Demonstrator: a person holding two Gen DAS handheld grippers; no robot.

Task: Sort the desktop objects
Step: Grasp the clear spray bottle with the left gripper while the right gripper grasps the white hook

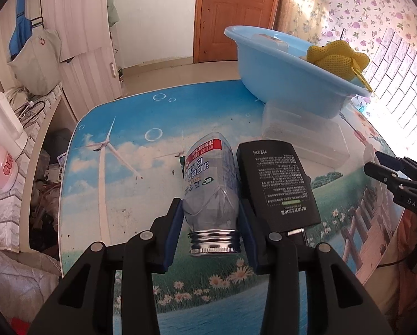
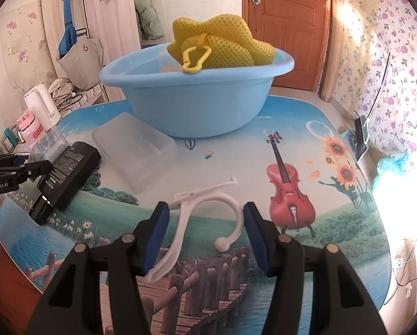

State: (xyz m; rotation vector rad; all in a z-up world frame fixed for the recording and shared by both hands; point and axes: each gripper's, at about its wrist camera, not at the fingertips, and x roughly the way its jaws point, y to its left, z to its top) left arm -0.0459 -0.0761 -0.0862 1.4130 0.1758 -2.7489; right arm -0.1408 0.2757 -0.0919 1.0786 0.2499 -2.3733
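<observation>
A clear plastic bottle [image 1: 208, 178] with a red-and-white label and a metal screw neck lies on the picture-printed table [image 1: 119, 128], neck toward me. My left gripper [image 1: 211, 203] is shut on its shoulder, a blue pad pressed to each side. A flat black bottle [image 1: 278, 187] lies right beside it. In the right wrist view a white plastic hook [image 2: 208, 198] lies on the table between the fingers of my right gripper [image 2: 206, 206]. The pads stand close at its two sides without squeezing it.
A light blue basin [image 2: 197, 106] holding a yellow mesh bag [image 2: 222, 42] stands at the back of the table. A clear plastic box [image 2: 135, 150] lies in front of it. A white kettle [image 2: 41, 106] and a pink bottle [image 2: 29, 128] stand off the left edge.
</observation>
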